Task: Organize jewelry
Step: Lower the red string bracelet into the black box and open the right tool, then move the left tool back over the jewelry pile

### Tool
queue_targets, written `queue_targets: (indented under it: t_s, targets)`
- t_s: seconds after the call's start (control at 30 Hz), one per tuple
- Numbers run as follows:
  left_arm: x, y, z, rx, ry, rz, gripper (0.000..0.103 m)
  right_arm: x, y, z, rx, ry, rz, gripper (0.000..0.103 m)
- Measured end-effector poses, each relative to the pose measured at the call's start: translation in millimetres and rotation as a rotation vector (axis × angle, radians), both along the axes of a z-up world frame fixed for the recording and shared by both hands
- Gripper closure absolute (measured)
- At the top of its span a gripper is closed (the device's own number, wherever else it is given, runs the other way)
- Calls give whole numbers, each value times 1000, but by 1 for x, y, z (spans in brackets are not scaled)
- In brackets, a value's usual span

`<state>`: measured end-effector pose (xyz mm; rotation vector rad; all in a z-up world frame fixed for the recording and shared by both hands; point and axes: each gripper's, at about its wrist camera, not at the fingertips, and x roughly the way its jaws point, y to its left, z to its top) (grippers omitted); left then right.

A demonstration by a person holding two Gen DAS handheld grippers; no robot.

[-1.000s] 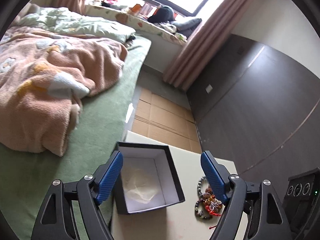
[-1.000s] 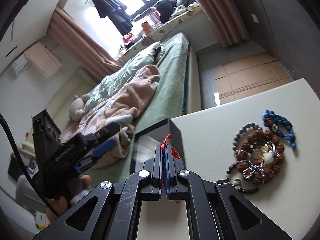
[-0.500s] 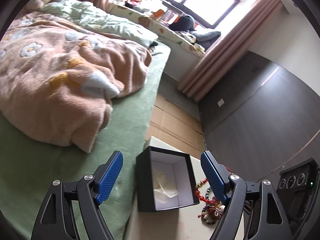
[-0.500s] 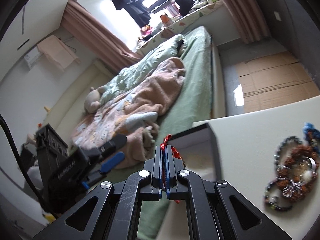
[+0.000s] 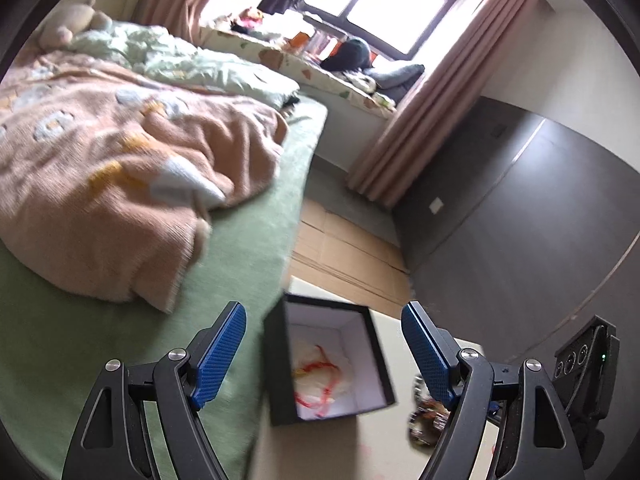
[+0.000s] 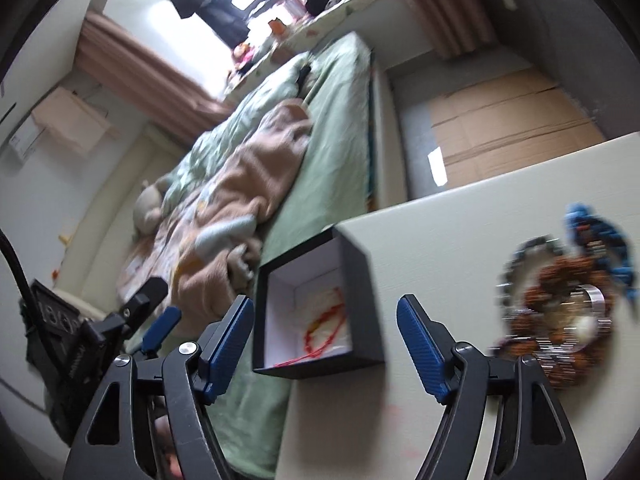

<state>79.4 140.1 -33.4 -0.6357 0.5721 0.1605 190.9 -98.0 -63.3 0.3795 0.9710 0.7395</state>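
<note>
Red cord (image 6: 326,326) lies loose on the pale lining inside the black box (image 6: 362,280), centre of the right wrist view; lower centre in the left wrist view (image 5: 320,376). It touches neither gripper. Judged: this piece is stowed.

Right gripper (image 6: 326,340): jaws have just been opening and now stand well apart, nothing between the pads; the box shows through the gap. Reads as a release over the box.

Left gripper (image 5: 324,352): jaws also wide apart, empty, hanging over the box without touching it. Probably waiting near to steady the box if needed.

Box sits at the near-left corner of the white table (image 6: 460,240), close to the edge beside the green bed (image 6: 332,128). A knock could tip it off.

Remaining heap of bead bracelets (image 6: 560,320) lies on the table at the right of the frame, well apart from the box; blurred. Judged next: fetch from that heap.
</note>
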Motion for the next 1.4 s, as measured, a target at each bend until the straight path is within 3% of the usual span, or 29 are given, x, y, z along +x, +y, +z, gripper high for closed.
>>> queue_targets:
  t_s: [0.27,0.53,0.7,1.0,1.13,1.4]
  targets:
    - [13,-31,1,16,35,-83,22,-12,-65,27,-15,-43,-127,28]
    - [26,-73,0,63,68,-212,22,-22,-106,31,-110,-42,-238,28]
    - [30,-101,1,82,60,-289,22,-30,-134,28,-94,-23,-305,28]
    - [47,-156,-7,116,67,-407,23,-31,-185,11,-69,83,-442,29]
    - [53,-182,-11,153,64,-457,27,-28,-198,7,-89,117,-482,29]
    - [69,-227,-31,247,81,-558,39,-20,-231,-1,-30,185,-560,29]
